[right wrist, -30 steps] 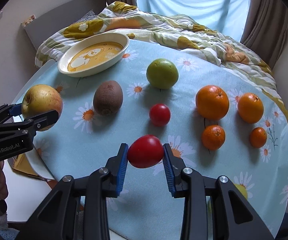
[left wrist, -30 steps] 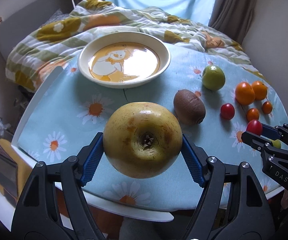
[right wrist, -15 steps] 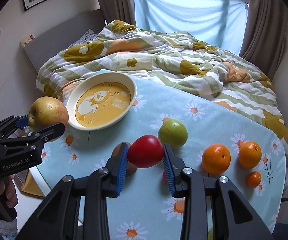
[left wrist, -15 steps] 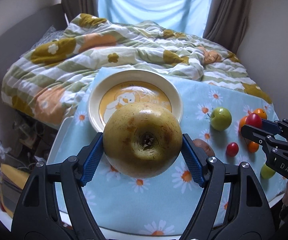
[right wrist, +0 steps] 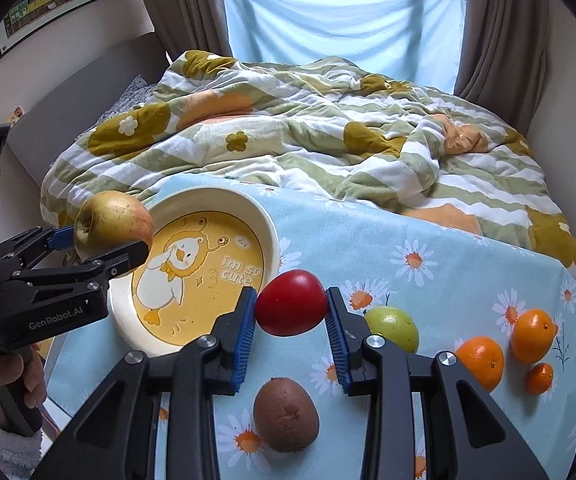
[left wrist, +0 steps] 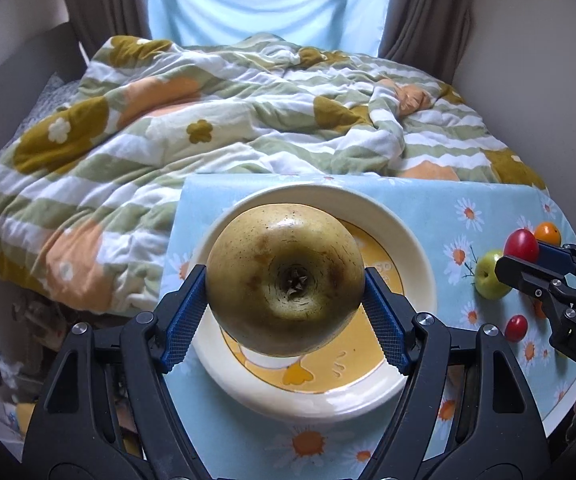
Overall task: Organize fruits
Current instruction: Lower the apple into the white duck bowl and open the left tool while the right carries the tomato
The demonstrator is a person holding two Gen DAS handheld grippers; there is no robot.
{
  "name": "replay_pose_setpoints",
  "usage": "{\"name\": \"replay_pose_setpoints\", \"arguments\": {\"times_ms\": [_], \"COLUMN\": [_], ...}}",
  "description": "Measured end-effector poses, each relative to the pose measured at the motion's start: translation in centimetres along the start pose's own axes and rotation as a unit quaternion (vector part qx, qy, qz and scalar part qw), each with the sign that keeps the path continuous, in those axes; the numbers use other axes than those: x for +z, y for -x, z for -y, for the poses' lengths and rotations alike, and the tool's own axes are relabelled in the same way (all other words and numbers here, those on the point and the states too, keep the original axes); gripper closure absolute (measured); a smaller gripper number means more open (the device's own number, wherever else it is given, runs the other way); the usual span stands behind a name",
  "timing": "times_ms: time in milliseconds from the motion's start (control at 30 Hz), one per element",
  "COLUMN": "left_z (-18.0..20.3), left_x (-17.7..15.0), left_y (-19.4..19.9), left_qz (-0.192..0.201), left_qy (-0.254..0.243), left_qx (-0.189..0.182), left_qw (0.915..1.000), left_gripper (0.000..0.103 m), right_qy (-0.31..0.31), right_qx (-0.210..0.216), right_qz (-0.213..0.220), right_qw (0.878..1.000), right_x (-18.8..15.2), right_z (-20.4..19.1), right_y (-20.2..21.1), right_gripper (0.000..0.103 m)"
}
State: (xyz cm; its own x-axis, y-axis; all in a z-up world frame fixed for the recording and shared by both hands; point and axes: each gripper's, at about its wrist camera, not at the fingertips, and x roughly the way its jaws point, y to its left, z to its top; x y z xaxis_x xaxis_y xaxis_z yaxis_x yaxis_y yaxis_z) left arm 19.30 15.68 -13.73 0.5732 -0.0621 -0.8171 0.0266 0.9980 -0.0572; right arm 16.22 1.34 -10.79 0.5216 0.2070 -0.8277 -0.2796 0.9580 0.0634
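The left tongs grip a yellow apple in the air above the duck-print bowl, while the right tongs clamp a red tomato aloft beside it. The daisy-patterned surface carries a kiwi, green apple and oranges, with a rumpled bed behind.

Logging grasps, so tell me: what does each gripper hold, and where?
Left gripper clamps the yellow apple across its sides. Right gripper pinches the red tomato at its two ends.
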Motion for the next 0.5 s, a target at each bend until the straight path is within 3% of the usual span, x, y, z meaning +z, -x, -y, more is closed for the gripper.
{"name": "replay_pose_setpoints", "arguments": {"times_ms": [500], "left_z": [0.4], "left_x": [2.2], "left_y": [-7.3], "left_qz": [-0.038], "left_qy": [-0.076], "left_qx": [-0.037], "left_qw": [0.9957], "left_gripper": [0.021], "right_qy": [-0.066], "right_qx": [-0.058], "right_qz": [-0.008], "right_qw": [0.996], "right_x": [1.4], "right_z": [1.1], "right_y": [-2.3], "right_gripper": [0.071]}}
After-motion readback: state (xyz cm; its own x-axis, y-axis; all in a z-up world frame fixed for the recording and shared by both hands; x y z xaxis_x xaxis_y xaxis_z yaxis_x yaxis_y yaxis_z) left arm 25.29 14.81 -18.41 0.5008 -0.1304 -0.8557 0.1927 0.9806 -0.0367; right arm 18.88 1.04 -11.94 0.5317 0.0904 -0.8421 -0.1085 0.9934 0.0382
